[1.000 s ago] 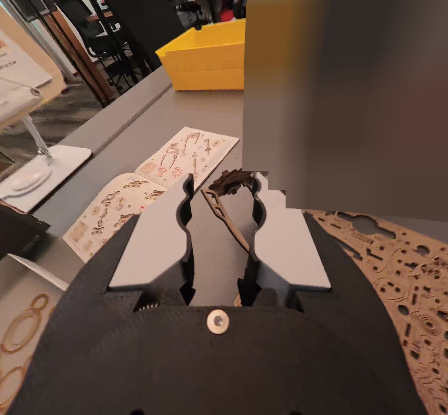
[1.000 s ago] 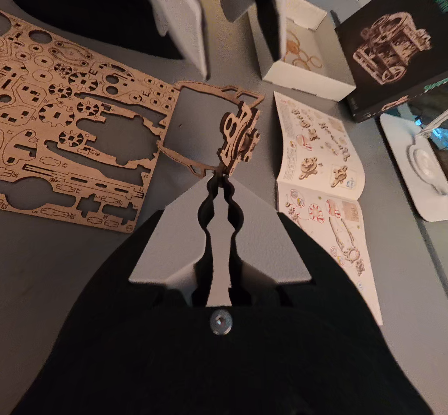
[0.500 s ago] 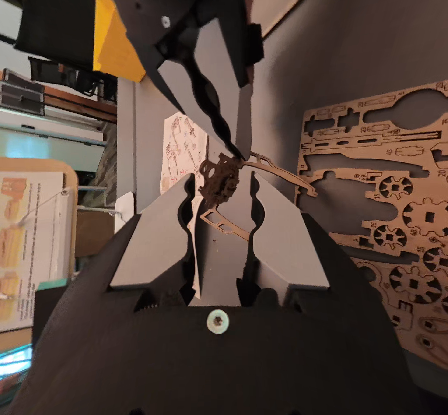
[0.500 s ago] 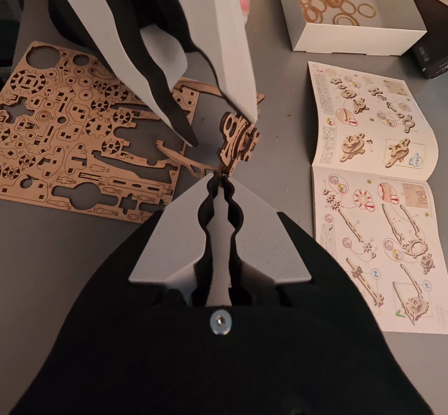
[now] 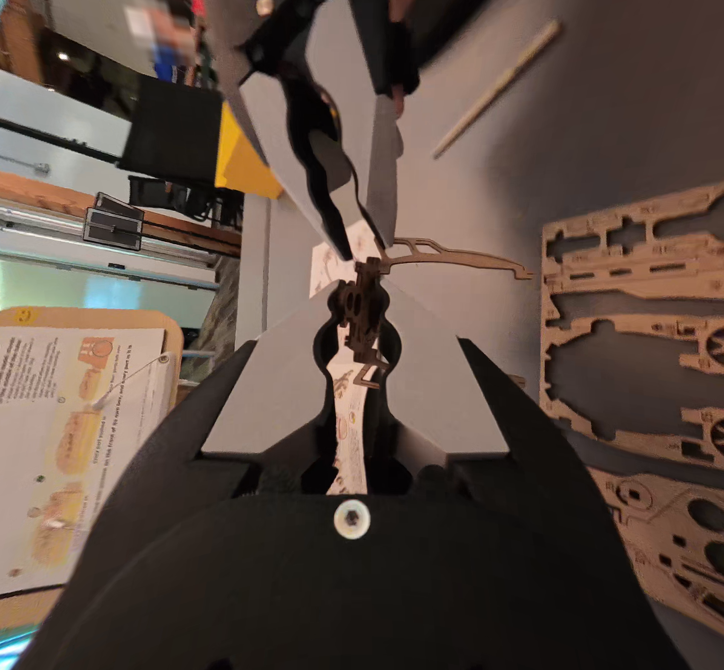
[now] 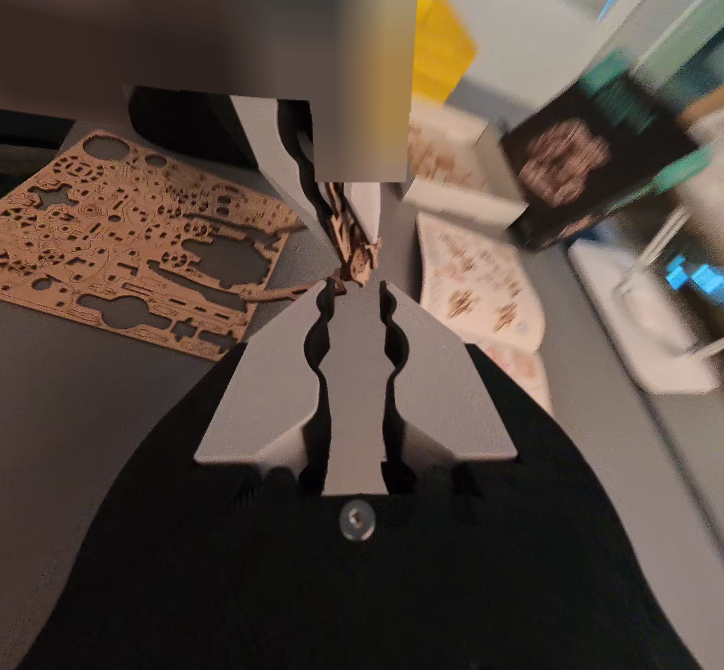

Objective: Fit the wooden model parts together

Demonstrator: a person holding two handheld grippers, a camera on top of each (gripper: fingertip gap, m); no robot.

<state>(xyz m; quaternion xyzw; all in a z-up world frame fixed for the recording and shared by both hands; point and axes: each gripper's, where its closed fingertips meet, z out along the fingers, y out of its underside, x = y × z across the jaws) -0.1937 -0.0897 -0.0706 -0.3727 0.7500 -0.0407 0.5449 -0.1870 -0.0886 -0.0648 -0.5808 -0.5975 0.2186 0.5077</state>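
Observation:
The small wooden model assembly (image 5: 362, 318), a dark cluster of gears, sits between the fingertips of my left gripper (image 5: 362, 289), which is shut on it. A thin curved wooden frame piece (image 5: 450, 255) sticks out from it to the right. My right gripper (image 5: 362, 254) comes in from above with its tips slightly apart at the top of the assembly. In the right wrist view my right gripper (image 6: 354, 285) is open, and the assembly (image 6: 354, 259) hangs just beyond its tips, clamped by the left gripper's fingers (image 6: 366, 208).
A punched wooden part sheet (image 5: 627, 338) lies flat on the grey table and also shows in the right wrist view (image 6: 137, 252). An open instruction booklet (image 6: 482, 279), a white box (image 6: 454, 189), a black box (image 6: 587, 165), a yellow bin (image 5: 243, 165) and a thin wooden stick (image 5: 497, 87) surround the work spot.
My left gripper has closed on the wooden assembly. My right gripper, which was shut on it, has opened. Both views have swung sharply.

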